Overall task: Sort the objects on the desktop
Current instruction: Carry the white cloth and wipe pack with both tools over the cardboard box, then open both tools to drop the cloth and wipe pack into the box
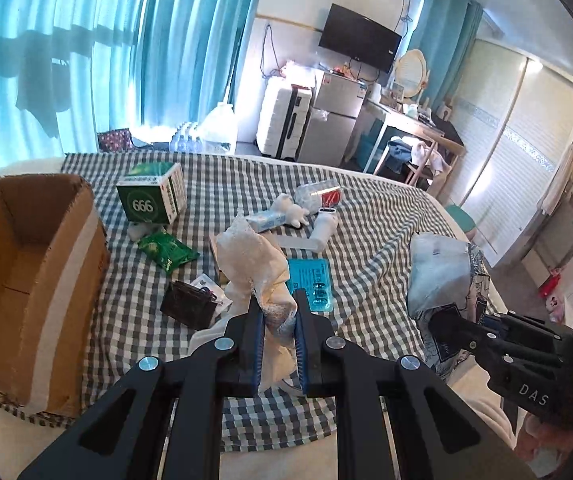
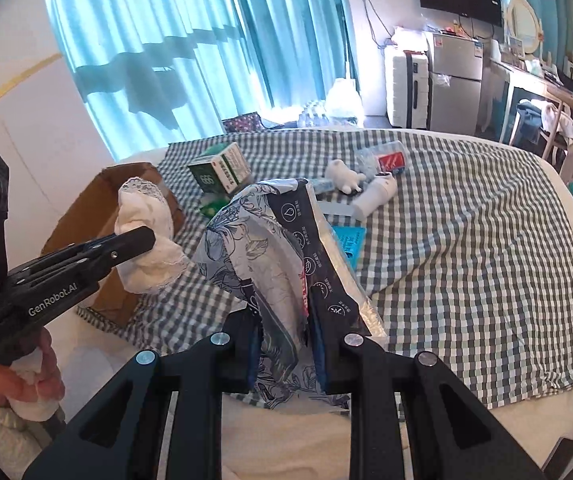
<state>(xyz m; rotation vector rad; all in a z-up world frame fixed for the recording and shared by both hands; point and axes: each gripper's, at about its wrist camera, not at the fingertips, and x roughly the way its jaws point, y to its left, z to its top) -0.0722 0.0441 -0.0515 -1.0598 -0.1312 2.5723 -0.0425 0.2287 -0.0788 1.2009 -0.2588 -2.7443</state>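
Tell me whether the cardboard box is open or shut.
Open. The cardboard box has its top uncovered, and the left wrist view shows its bare brown inner walls.

Green box reads "666"; left gripper "GenRobot.AI"; right gripper "DAS".

Light source: daylight is pouring through the teal curtains at 11 o'clock, backlighting both views.
Glare: the wall beside the TV is blowing out white.
Shadows: hanging clothes are casting dark shapes on the curtains.
Distortion: fisheye bending is curving the bed edge; black vignette is ringing the corners.
Focus: each hand-held gripper is looking soft up close.
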